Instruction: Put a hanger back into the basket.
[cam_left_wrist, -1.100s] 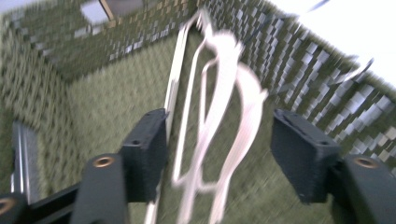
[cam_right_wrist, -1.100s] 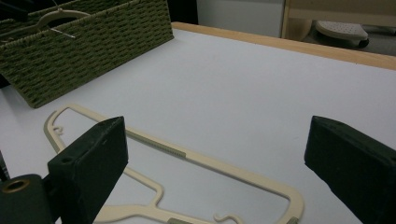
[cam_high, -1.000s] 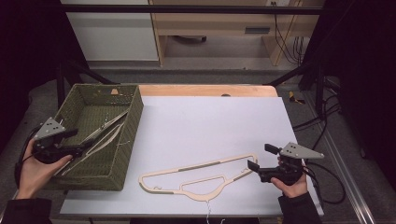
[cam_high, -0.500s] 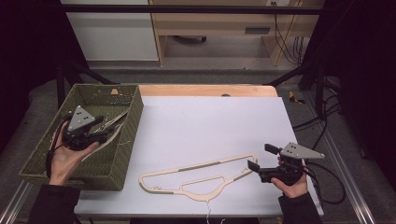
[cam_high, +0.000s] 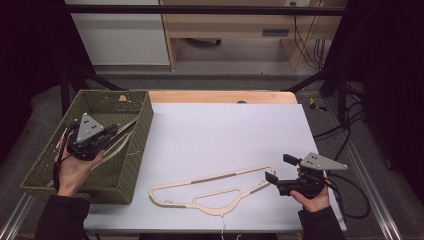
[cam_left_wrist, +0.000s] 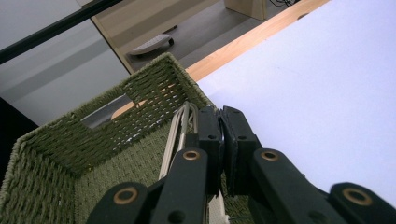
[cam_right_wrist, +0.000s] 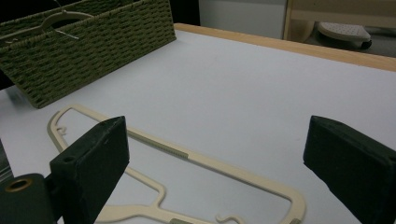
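A cream plastic hanger (cam_high: 220, 176) lies flat on the white table near its front edge. My right gripper (cam_high: 279, 168) stands open at the hanger's right end, and in the right gripper view the hanger (cam_right_wrist: 210, 163) lies on the table below and between its jaws (cam_right_wrist: 217, 135). My left gripper (cam_high: 117, 129) is inside the green woven basket (cam_high: 142, 145). Its jaws have just been closing and now stand shut (cam_left_wrist: 222, 114), with nothing visible between the pads. More cream hangers (cam_left_wrist: 180, 121) lie in the basket right beside its left jaw.
The basket (cam_right_wrist: 93, 42) stands on the table's left end, with a hanger hook (cam_right_wrist: 60, 18) over its rim. A wooden strip (cam_high: 220, 96) edges the table's far side. Beyond it are white cabinets and a wooden bench on the floor.
My left hand moved from the basket's near left edge rightward into the basket, over the hangers. Its jaws went from open to shut. The right gripper and the table hanger stayed still.
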